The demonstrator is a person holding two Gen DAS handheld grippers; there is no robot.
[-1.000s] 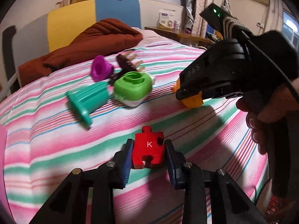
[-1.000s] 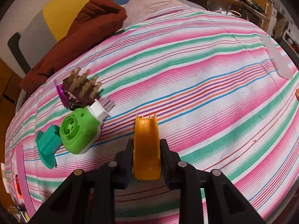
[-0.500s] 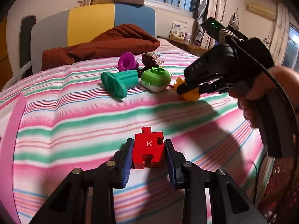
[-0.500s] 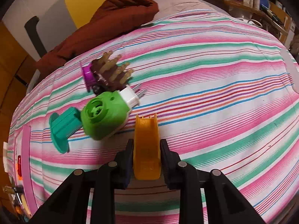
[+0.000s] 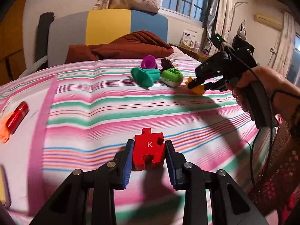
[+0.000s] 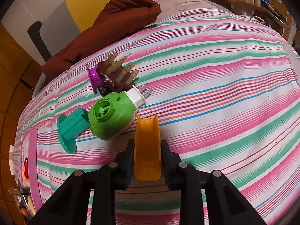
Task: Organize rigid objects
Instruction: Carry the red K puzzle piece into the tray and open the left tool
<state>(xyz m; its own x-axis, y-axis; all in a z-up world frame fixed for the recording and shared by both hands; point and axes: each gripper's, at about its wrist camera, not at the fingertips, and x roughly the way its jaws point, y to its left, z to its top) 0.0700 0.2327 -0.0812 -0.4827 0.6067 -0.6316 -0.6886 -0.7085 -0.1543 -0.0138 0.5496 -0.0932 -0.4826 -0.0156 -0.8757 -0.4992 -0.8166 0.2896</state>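
Observation:
My left gripper [image 5: 149,151] is shut on a red puzzle piece [image 5: 149,152] marked K, held above the striped bedspread [image 5: 112,116]. My right gripper [image 6: 147,148] is shut on an orange plastic piece [image 6: 147,150], low over the bed beside a pile of objects. That pile holds a green round device [image 6: 110,117] with a white plug end, a teal flanged piece [image 6: 70,129], a purple cup [image 6: 92,76] and a brown brush [image 6: 116,75] with tan bristles. In the left wrist view the right gripper [image 5: 196,87] and a hand [image 5: 262,86] are at the right, next to the green device [image 5: 172,76].
A brown quilt [image 5: 121,46] lies by the grey, yellow and blue headboard [image 5: 108,26]. A red cylinder [image 5: 16,115] and an orange item [image 5: 3,131] lie at the bed's left edge. A bedside shelf [image 6: 243,1] with clutter stands behind the bed on the right.
The left gripper has pulled back and away from the pile with the red piece. The right gripper has edged the orange piece closer to the green device.

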